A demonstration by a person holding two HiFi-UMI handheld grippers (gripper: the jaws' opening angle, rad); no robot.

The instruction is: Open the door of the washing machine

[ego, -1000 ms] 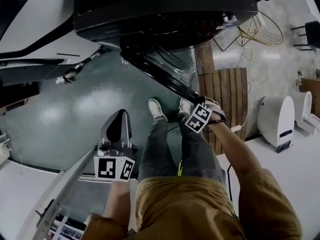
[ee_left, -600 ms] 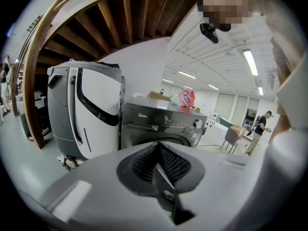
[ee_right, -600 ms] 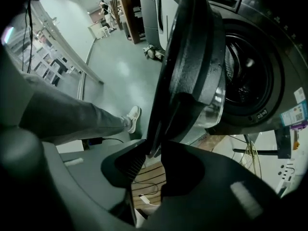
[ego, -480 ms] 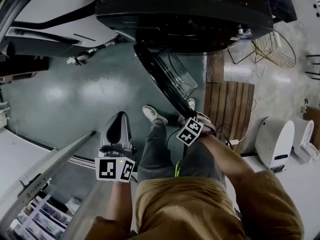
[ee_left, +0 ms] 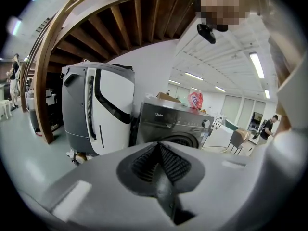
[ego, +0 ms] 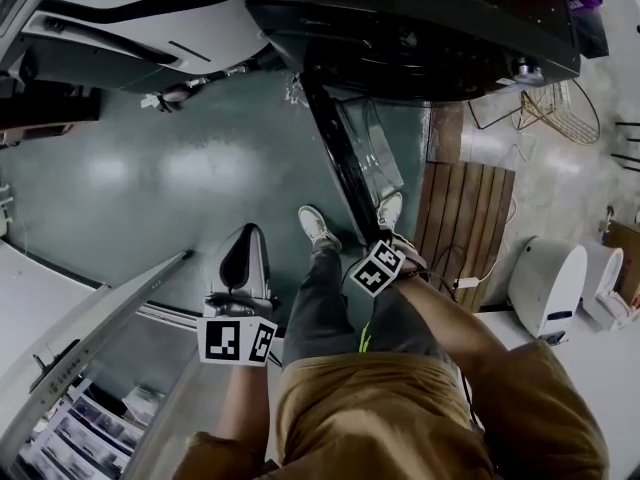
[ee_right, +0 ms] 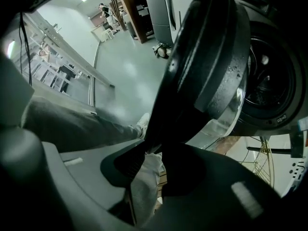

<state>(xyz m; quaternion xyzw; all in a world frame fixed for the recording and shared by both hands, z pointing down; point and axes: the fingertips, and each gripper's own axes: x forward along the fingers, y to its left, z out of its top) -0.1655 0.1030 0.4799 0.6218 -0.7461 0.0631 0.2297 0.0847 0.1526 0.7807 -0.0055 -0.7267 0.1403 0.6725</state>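
The dark front-loading washing machine (ego: 420,28) fills the top of the head view. Its round door (ego: 345,158) stands swung out on the left hinge and shows almost edge-on. My right gripper (ego: 381,254) points steeply down at the door's near end. In the right gripper view the door's rim (ee_right: 207,66) runs down between the jaws, and my right gripper (ee_right: 151,153) is shut on that edge. The drum opening (ee_right: 269,85) lies bare behind it. My left gripper (ego: 243,236) hangs apart over the green floor. Seen in its own view, the left gripper (ee_left: 159,150) is shut and holds nothing.
A white and grey machine (ego: 130,18) stands left of the washer. Wooden slats (ego: 470,218), a wire basket (ego: 555,108) and a white unit (ego: 545,278) lie to the right. A glass railing (ego: 100,348) runs at lower left. The person's shoes (ego: 318,226) stand by the door.
The door has swung further out from the washer, from a slant to nearly edge-on. My right gripper has come along with its edge. The left gripper has shifted a little.
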